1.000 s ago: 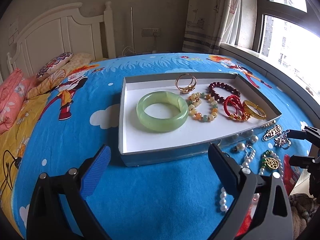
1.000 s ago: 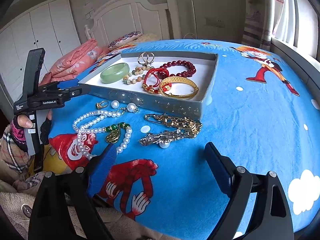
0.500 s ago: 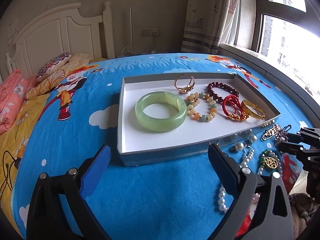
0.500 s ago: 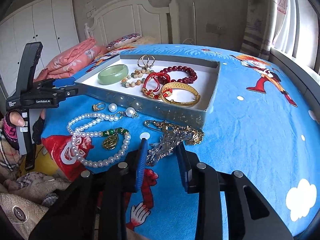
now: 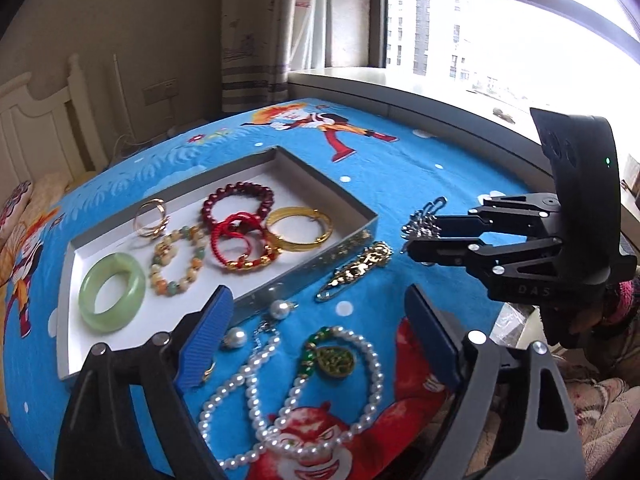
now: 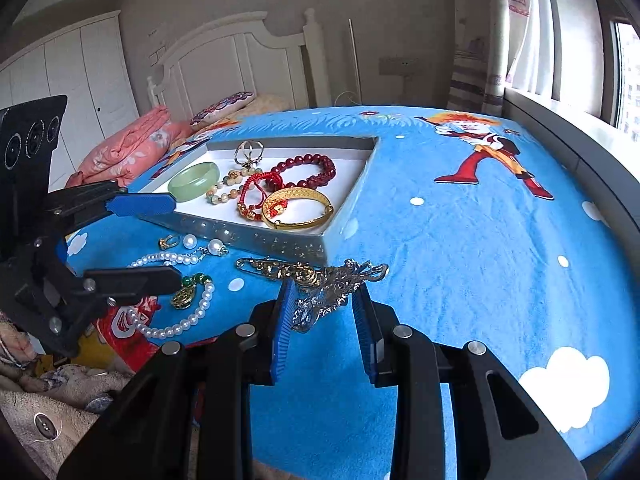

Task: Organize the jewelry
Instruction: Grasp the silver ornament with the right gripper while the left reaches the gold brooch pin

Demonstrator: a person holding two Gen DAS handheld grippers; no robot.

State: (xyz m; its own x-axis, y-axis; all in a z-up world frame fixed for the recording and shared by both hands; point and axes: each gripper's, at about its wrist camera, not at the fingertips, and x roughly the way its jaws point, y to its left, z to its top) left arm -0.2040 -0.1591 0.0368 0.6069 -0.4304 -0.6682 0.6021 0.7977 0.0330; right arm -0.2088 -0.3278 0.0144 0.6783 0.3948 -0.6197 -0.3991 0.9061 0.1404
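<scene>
Five bracelets and rings already lie in the shallow white cardboard tray (image 5: pixel 72 264). The right gripper (image 6: pixel 325 312), nearly closed, pinches the ornate silver brooch (image 6: pixel 340 284) just above the bedspread beside the tray. The wide-open left gripper (image 5: pixel 316 336) holds nothing; the white pearl necklace (image 5: pixel 288 396) and gold pin brooch (image 5: pixel 356 270) remain outside.

glossy jade bangle (image 5: pixel 112 291) | shiny metal brooch (image 6: pixel 338 286) | matt cloth bedsheet (image 6: pixel 460 240)

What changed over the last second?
The right tool closed on the silver brooch and lifted it off the bedspread, leaving the gold brooch there. The left tool stayed open and swung right. The tray is unchanged.
</scene>
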